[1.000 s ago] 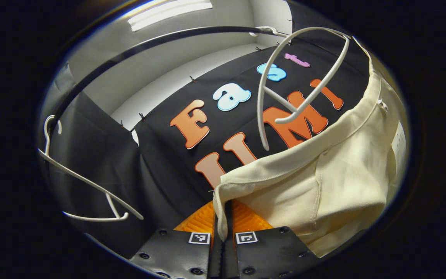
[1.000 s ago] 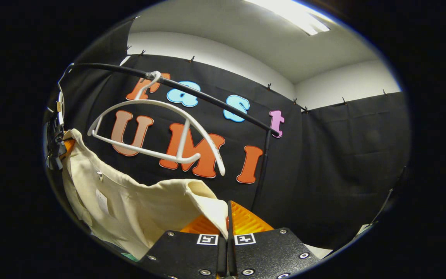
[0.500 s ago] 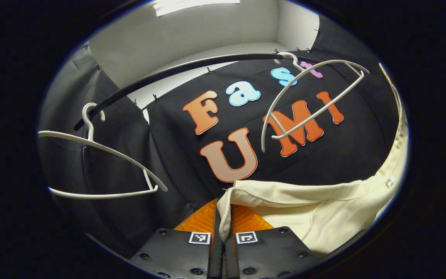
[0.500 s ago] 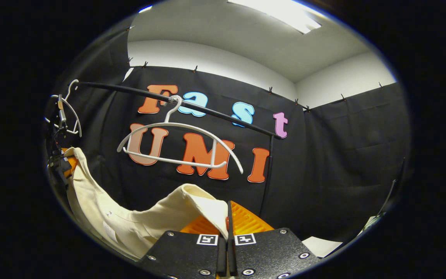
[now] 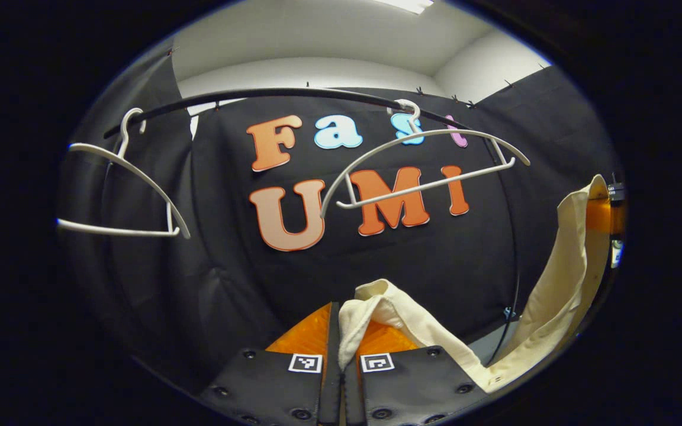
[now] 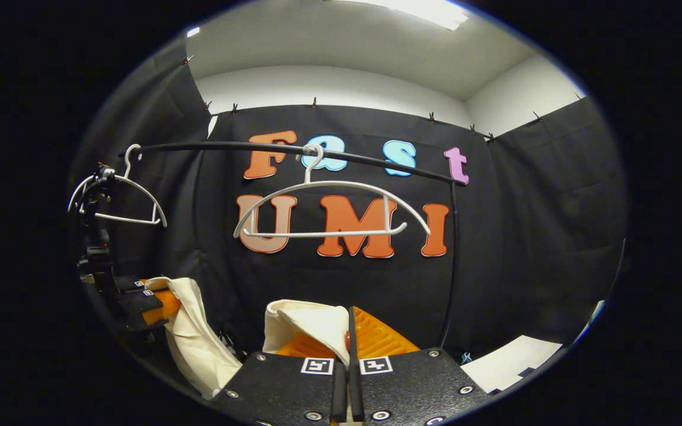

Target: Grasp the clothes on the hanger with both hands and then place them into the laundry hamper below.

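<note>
While both claws stay below the rail (image 6: 293, 149), the cream garment (image 5: 560, 290) hangs slack between them, clear of its hanger (image 6: 329, 207). The left claw (image 5: 341, 346) is clenched on one edge of the cloth, which folds over its fingers. The right claw (image 6: 348, 349) is clenched on the other edge. A second white hanger (image 5: 122, 189) hangs near the rail's left end. Both hangers are bare.

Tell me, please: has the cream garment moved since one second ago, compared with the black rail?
Yes. The cream garment has gone down: it hung just under the middle white hanger on the black rail; now it hangs well below.
</note>
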`<control>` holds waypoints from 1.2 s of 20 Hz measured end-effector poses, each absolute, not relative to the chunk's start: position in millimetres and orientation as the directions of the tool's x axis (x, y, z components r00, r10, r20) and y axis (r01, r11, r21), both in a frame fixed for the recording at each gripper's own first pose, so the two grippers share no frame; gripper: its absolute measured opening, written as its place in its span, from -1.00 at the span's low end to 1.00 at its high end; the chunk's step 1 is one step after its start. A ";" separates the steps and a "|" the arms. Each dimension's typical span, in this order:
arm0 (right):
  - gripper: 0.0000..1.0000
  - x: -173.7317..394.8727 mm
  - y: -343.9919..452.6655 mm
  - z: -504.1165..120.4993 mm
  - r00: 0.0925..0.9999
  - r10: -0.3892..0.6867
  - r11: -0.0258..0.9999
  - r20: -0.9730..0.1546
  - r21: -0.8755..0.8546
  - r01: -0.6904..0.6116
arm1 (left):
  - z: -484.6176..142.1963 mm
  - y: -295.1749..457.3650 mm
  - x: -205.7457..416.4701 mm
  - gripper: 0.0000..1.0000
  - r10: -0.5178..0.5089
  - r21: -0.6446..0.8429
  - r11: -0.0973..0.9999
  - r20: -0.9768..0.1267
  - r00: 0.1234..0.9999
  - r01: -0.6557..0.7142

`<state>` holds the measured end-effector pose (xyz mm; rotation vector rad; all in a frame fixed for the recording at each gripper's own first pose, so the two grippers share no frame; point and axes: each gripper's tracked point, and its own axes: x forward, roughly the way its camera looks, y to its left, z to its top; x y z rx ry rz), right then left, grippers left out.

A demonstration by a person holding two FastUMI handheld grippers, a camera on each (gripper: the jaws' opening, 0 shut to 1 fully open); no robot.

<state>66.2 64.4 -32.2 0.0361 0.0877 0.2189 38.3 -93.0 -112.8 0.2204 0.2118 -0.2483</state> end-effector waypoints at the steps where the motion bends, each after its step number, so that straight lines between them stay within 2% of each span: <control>1: -0.96 64.1 71.5 -43.4 0.967 0.231 0.972 -0.108 0.054 -0.227 | -124.1 -100.3 33.0 -0.81 -0.238 0.153 0.946 -0.265 0.934 0.285; 9: -0.96 50.8 96.3 -162.3 0.892 0.265 0.964 -0.366 0.137 -0.230 | -217.3 -127.9 -20.0 -0.80 -0.290 -0.040 0.947 -0.527 0.799 0.318; 13: -0.96 39.0 92.9 -217.7 0.841 0.258 0.966 -0.476 0.136 -0.219 | -256.4 -138.6 -32.6 -0.80 -0.323 -0.126 0.941 -0.615 0.719 0.315; 17: -0.94 24.9 97.8 -276.7 0.768 0.255 0.967 -0.588 0.171 -0.190 | -308.4 -134.0 -47.1 -0.80 -0.302 -0.120 0.942 -0.710 0.636 0.313; 21: -0.92 9.2 93.5 -334.4 0.674 0.241 0.970 -0.698 0.177 -0.165 | -367.6 -123.9 -71.9 -0.80 -0.261 -0.144 0.955 -0.828 0.497 0.261; 24: -0.92 -6.2 87.4 -374.0 0.596 0.234 0.972 -0.768 0.190 -0.137 | -398.2 -116.5 -80.8 -0.80 -0.228 -0.115 0.958 -0.864 0.449 0.264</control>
